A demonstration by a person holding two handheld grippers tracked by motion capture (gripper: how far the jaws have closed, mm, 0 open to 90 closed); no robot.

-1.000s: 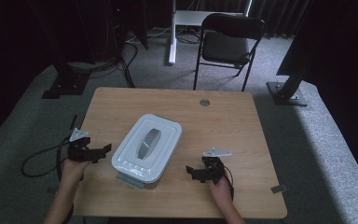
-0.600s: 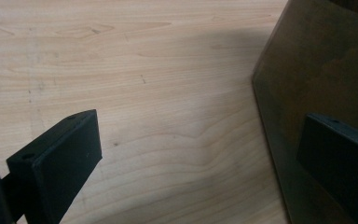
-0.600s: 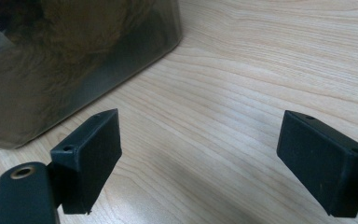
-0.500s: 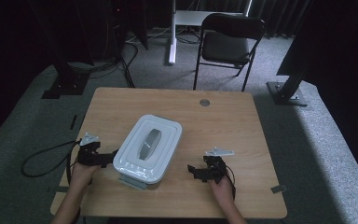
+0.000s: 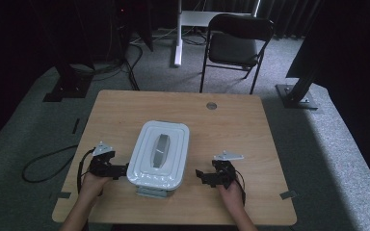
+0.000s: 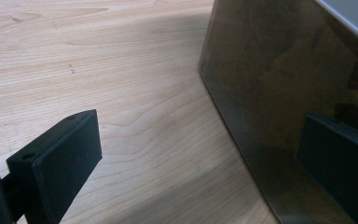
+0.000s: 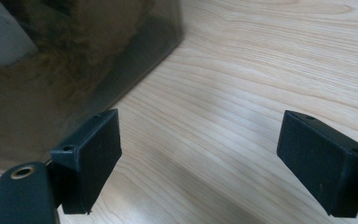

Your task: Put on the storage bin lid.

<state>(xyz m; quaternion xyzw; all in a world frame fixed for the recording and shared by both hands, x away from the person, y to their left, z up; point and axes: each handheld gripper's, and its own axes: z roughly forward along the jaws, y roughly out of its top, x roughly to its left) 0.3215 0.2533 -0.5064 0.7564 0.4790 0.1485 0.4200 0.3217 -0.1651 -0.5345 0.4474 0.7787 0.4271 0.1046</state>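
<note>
Lidded storage bin: rigid, slick plastic, likely light. Left gripper at its 9 o'clock, right gripper at 3; both wide open, empty. Grab low on the side walls.

A white lidded box with a grey handle on its lid sits on a wooden table. The left gripper is at the box's left near corner, its tips touching or just beside the wall; the right gripper lies near the box's right side, apart from it. Behind the table, 1 dark folding chair stands on grey carpet.
</note>
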